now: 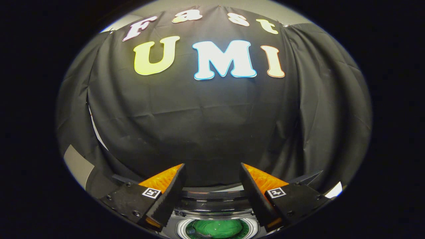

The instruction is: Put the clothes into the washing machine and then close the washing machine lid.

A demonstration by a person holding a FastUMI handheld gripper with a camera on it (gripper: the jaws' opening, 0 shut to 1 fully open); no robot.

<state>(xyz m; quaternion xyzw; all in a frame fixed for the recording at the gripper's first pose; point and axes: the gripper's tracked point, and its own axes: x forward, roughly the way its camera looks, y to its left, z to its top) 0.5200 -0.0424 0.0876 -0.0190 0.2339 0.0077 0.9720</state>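
Our claw (212, 196) hangs spread and empty above the washing machine (217, 212), whose round drum opening sits between and below the fingers with green clothes (217, 229) inside. The lid (215, 194), a dark curved panel just beyond, looks rigid and smooth; we would take it at its front edge.

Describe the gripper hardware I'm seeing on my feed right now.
The gripper has two wedge-shaped jaws that taper to points and stand apart. Each jaw sits on a dark blocky mount fastened with small screws, and each mount carries a small square black-and-white marker near the jaw's base. The inner faces of the jaws look ridged. No cables are visible.
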